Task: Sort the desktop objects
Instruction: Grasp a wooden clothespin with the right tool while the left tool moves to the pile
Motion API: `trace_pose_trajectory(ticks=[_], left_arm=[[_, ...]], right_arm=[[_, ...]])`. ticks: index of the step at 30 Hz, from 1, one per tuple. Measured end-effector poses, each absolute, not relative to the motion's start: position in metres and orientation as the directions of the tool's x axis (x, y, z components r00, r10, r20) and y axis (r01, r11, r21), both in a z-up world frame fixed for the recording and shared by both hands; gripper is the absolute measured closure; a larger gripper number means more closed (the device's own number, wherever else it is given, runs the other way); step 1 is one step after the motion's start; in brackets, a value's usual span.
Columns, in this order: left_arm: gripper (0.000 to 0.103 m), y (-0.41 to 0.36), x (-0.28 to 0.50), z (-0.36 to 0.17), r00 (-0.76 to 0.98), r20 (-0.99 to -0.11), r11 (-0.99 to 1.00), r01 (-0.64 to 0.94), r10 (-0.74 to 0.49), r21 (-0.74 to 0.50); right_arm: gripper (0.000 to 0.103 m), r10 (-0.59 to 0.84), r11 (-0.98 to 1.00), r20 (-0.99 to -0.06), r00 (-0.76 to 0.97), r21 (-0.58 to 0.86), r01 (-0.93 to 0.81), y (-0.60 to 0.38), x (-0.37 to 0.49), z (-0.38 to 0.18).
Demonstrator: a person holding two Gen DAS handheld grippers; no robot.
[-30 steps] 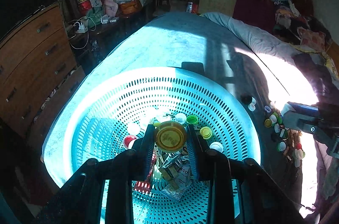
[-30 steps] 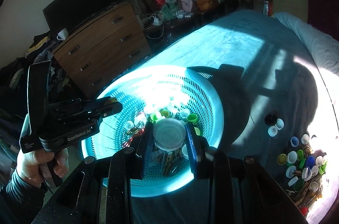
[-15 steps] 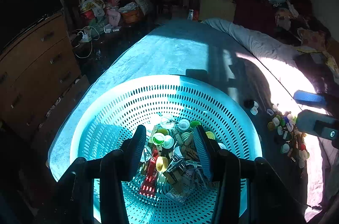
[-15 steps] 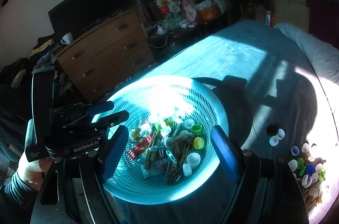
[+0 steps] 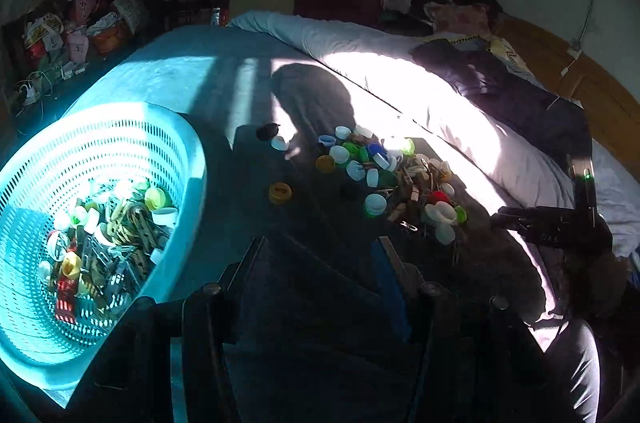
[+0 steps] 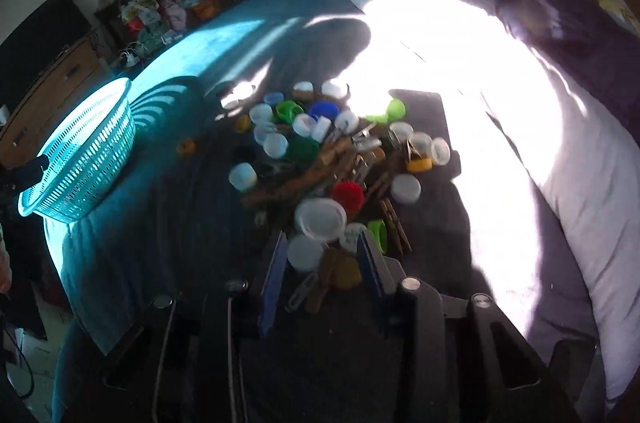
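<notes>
A turquoise perforated basket (image 5: 120,143) stands on the bed at the left, with caps and clothespins in it. A loose pile of bottle caps and wooden clothespins (image 5: 392,175) lies to its right. My left gripper (image 5: 320,255) hangs over the dark bedcover short of the pile, its jaws opening and nothing between them. My right gripper (image 6: 322,263) is down at the near edge of the pile (image 6: 332,151), its jaws closing around a small white cap (image 6: 305,253), a clothespin and a metal clip, without pressing on them. A large white lid (image 6: 320,219) lies just ahead of it.
A yellow cap (image 5: 280,193) and a black cap (image 5: 267,131) lie apart between basket and pile. A pale quilt (image 5: 440,103) runs along the right of the bed. A wooden dresser (image 6: 52,79) and heaped bags (image 5: 80,23) stand beyond the bed's left side.
Both grippers let go of the lids they held over the basket, a yellow one and a white one, then swung right and down to the pile. The right jaws opened wide and have narrowed again.
</notes>
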State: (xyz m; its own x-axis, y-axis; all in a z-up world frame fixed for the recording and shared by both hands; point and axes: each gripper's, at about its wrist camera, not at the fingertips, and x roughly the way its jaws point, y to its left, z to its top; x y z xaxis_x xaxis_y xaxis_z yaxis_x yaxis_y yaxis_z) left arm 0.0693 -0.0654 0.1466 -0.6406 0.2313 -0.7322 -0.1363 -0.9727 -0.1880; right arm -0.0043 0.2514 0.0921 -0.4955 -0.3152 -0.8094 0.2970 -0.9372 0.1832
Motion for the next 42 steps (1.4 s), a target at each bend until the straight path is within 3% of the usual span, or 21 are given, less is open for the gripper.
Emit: trace_pose_trajectory(ticks=[5,11,13,18,21,26,28,29,32,35,38,42], left_arm=[[0.048,-0.036,0.061,0.102,-0.553,-0.798,-0.971,-0.143,0.24,-0.193],[0.048,-0.025,0.046,0.092,-0.528,-0.819,-0.974,-0.133,0.225,-0.181],[0.048,-0.021,0.045,0.094,-0.523,-0.82,-0.973,-0.144,0.23,-0.182],[0.048,-0.001,0.045,0.089,-0.512,-0.817,-0.962,-0.2,0.265,-0.186],[0.048,0.021,0.042,0.073,-0.481,-0.825,-0.951,-0.231,0.297,-0.207],[0.048,0.067,0.043,0.051,-0.426,-0.842,-0.931,-0.295,0.331,-0.217],[0.048,0.079,0.043,0.046,-0.415,-0.849,-0.929,-0.307,0.327,-0.207],[0.048,0.085,0.044,0.043,-0.413,-0.854,-0.931,-0.308,0.317,-0.197],[0.048,0.093,0.043,0.039,-0.41,-0.864,-0.936,-0.307,0.293,-0.172],[0.048,0.097,0.042,0.037,-0.41,-0.872,-0.942,-0.301,0.269,-0.149],[0.048,0.096,0.04,0.039,-0.414,-0.871,-0.948,-0.278,0.264,-0.154],[0.048,0.1,0.042,0.046,-0.432,-0.863,-0.949,-0.282,0.26,-0.145]], right_arm=[[0.066,-0.354,-0.928,-0.828,-0.435,0.253,0.274,0.251,0.006,0.035],[0.069,-0.381,-0.915,-0.82,-0.427,0.27,0.299,0.224,-0.01,0.012],[0.081,-0.389,-0.917,-0.809,-0.44,0.293,0.271,0.227,-0.014,0.009],[0.082,-0.477,-0.878,-0.725,-0.497,0.42,0.229,0.261,0.013,0.033],[0.082,-0.461,-0.883,-0.723,-0.515,0.429,0.189,0.285,0.041,0.033],[0.075,-0.424,-0.899,-0.739,-0.524,0.415,0.141,0.308,0.074,0.011],[0.047,-0.386,-0.918,-0.727,-0.568,0.367,0.154,0.305,0.086,0.018],[0.044,-0.38,-0.921,-0.72,-0.581,0.352,0.166,0.303,0.091,0.021],[0.046,-0.361,-0.931,-0.716,-0.598,0.315,0.186,0.302,0.101,0.024],[0.064,-0.385,-0.921,-0.684,-0.62,0.327,0.212,0.304,0.114,0.033],[0.065,-0.448,-0.894,-0.668,-0.594,0.347,0.284,0.292,0.12,0.033],[0.062,-0.469,-0.881,-0.737,-0.486,0.359,0.307,0.269,0.101,0.004]])
